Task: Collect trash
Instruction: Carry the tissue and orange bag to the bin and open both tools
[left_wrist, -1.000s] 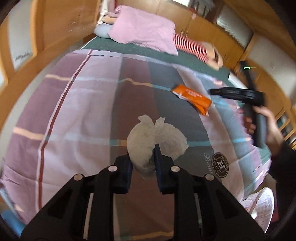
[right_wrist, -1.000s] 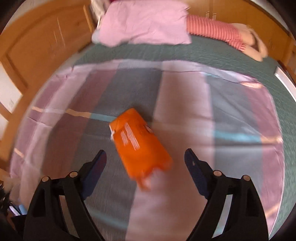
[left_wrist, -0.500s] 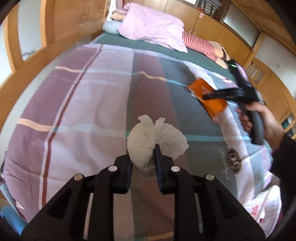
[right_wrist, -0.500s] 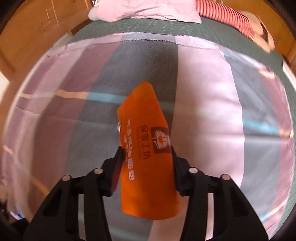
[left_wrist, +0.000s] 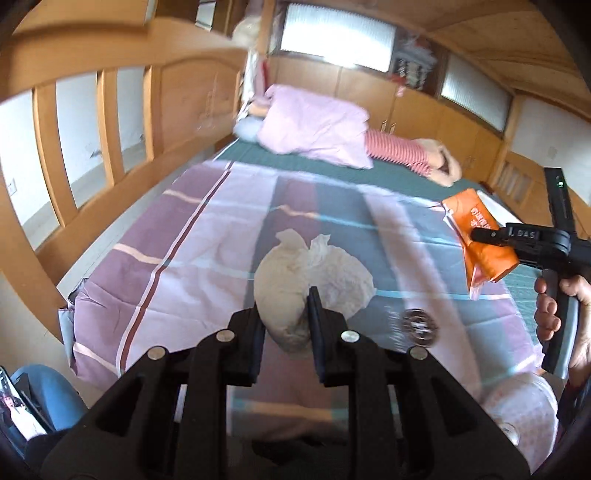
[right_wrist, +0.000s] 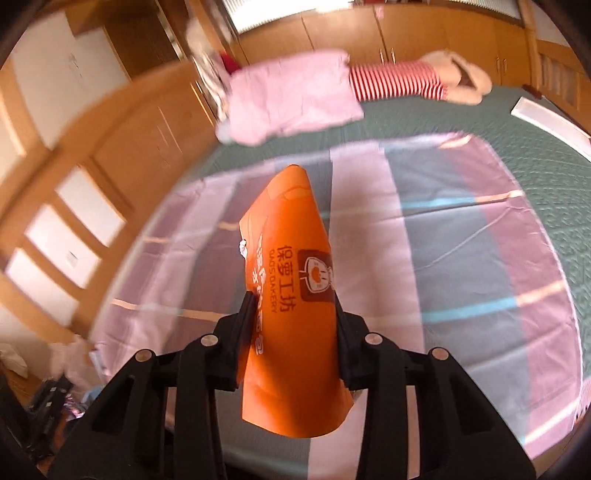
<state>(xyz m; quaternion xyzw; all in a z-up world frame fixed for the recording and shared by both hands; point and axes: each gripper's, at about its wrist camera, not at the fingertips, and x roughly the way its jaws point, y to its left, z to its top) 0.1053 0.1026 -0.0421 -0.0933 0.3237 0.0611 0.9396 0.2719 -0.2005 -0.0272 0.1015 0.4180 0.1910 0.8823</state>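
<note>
A crumpled white tissue (left_wrist: 332, 273) is pinched in my left gripper (left_wrist: 286, 306), which is shut on it and holds it above the striped bed sheet (left_wrist: 177, 266). An orange bakery packet (right_wrist: 291, 295) stands lengthwise between the fingers of my right gripper (right_wrist: 294, 306). Its jaws are closing, and both pads press on the packet's sides. The packet hangs clear of the sheet. In the left wrist view the same orange packet (left_wrist: 484, 243) shows at the right, held up by the right gripper with a hand (left_wrist: 554, 314) on its handle.
A pink pillow (left_wrist: 314, 125) and a red-striped plush toy (left_wrist: 402, 151) lie at the bed's far end. A wooden railing (left_wrist: 92, 122) runs along the left side. A white patterned bag (left_wrist: 524, 417) sits low at the right. Clutter (right_wrist: 62, 369) lies on the floor.
The right gripper closed on the orange packet and lifted it off the sheet. Both grippers rose and drew back from the bed, the left still holding the tissue.
</note>
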